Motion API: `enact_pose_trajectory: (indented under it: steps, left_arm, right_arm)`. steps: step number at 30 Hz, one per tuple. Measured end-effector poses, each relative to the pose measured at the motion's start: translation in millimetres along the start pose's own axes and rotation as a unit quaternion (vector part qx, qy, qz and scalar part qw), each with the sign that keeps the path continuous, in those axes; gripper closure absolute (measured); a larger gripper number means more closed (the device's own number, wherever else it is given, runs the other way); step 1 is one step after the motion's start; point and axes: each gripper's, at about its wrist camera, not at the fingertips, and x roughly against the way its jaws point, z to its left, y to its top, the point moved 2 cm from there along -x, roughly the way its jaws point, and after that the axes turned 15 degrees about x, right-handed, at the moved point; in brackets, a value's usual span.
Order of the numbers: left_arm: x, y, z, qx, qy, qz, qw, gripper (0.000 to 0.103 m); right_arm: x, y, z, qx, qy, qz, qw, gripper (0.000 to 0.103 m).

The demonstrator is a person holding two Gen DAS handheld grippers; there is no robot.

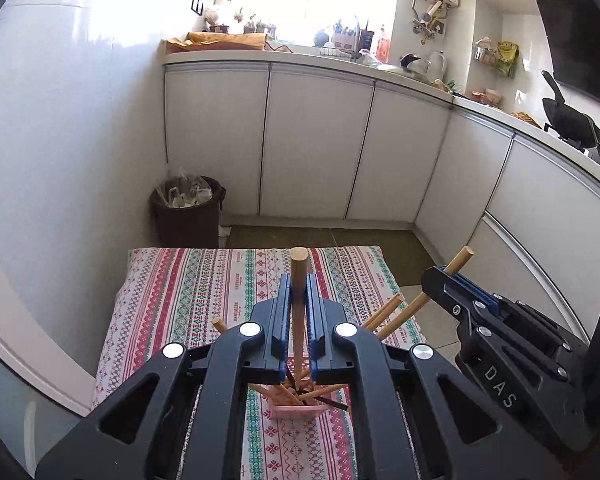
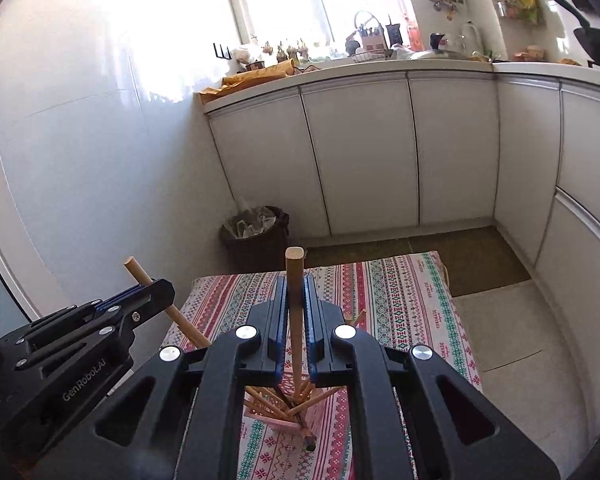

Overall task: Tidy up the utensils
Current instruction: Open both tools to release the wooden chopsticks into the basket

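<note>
A pink holder (image 1: 296,410) stands on the striped tablecloth (image 1: 204,292) with several wooden chopsticks fanned out of it. My left gripper (image 1: 299,280) is shut on one wooden chopstick (image 1: 299,268), upright, its lower end down in the holder. My right gripper (image 2: 295,282) is shut on another wooden chopstick (image 2: 294,276), also reaching into the holder (image 2: 284,414). The right gripper (image 1: 446,274) shows at the right of the left wrist view; the left gripper (image 2: 156,286) shows at the left of the right wrist view. A dark chopstick (image 2: 306,436) lies by the holder.
The small table sits in a kitchen corner. A dark waste bin (image 1: 186,210) stands by the wall behind it. White cabinets (image 1: 320,144) under a cluttered counter run along the back and right. A wok (image 1: 572,124) sits on the stove.
</note>
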Motion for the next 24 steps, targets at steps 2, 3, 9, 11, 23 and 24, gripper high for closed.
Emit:
enact_pose_trajectory:
  steps: [2,3,9,11,23,24]
  left_arm:
    - [-2,0,2,0.002,-0.001,0.004,1.0,0.09]
    - [0,0,2,0.002,-0.004,0.005,1.0,0.086]
    - [9,2,5,0.001,-0.01,-0.001,0.9999,0.07]
    - [14,-1,5,-0.002,-0.008,-0.001,1.0,0.07]
    - [51,-23,3,-0.011,-0.005,-0.003,0.9999,0.055]
    - [56,-24,3,-0.011,-0.006,-0.005,0.9999,0.052]
  right_arm:
    - [-4,1,-1,0.001,-0.002,0.005,1.0,0.094]
    - [-4,1,-3,-0.001,0.001,0.008,1.0,0.093]
    - [9,1,-6,-0.003,0.0,0.004,1.0,0.079]
    - [17,-1,-7,-0.001,-0.005,0.002,1.0,0.079]
    - [56,-23,-7,-0.01,-0.02,0.01,1.0,0.049]
    - [59,-25,-6,-0.008,-0.022,0.011,1.0,0.047]
